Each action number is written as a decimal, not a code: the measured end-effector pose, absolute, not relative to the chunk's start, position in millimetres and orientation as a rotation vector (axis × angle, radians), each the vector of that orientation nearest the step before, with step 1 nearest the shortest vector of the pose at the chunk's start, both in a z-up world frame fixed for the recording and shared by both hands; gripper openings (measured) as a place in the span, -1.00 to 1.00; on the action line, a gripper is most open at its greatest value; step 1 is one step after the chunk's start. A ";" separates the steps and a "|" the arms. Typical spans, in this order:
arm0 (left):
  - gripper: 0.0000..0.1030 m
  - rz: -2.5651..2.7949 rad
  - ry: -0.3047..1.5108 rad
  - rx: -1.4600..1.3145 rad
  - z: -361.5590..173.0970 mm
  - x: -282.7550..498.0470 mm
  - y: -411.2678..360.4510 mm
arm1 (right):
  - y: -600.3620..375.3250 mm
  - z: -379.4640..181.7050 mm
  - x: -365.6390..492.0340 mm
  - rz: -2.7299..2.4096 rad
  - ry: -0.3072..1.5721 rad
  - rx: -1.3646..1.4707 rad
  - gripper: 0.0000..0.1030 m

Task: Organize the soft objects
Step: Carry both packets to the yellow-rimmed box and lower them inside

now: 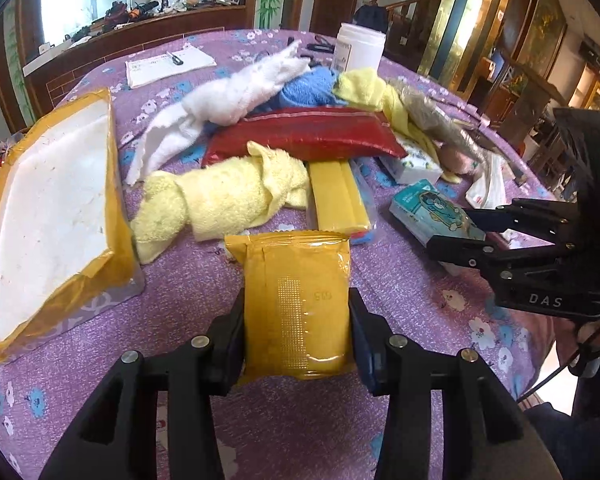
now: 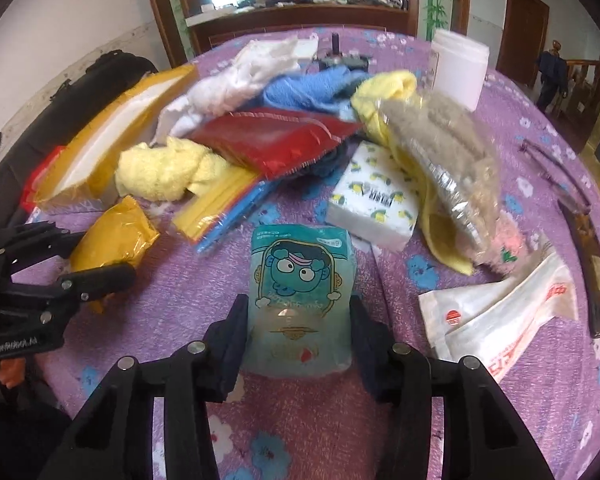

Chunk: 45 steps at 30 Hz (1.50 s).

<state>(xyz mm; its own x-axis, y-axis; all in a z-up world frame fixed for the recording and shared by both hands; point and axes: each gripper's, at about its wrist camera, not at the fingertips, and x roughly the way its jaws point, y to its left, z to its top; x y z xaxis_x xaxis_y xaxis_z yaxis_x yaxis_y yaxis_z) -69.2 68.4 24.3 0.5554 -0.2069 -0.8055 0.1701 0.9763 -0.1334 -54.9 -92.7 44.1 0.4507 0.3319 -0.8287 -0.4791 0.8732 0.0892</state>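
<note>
The table (image 1: 400, 280), under a purple floral cloth, carries a pile of towels (image 1: 236, 100) and packets. Only the left view shows the open box (image 1: 48, 216) full-face; only the right view shows the white bag (image 2: 496, 316) and the napkin pack (image 2: 374, 204). The left gripper (image 1: 297, 312) is closed on the yellow pack (image 1: 296, 304), both pads pressing its sides. The right gripper (image 2: 299, 320) is clamped on the teal pack (image 2: 300, 300). Both packs rest on the cloth. Print on the yellow pack is unreadable.
</note>
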 end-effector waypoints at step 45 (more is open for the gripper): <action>-0.13 0.225 0.895 -0.365 46.2 87.6 348.5 | 187.4 101.1 107.2 0.755 1.017 0.040 0.02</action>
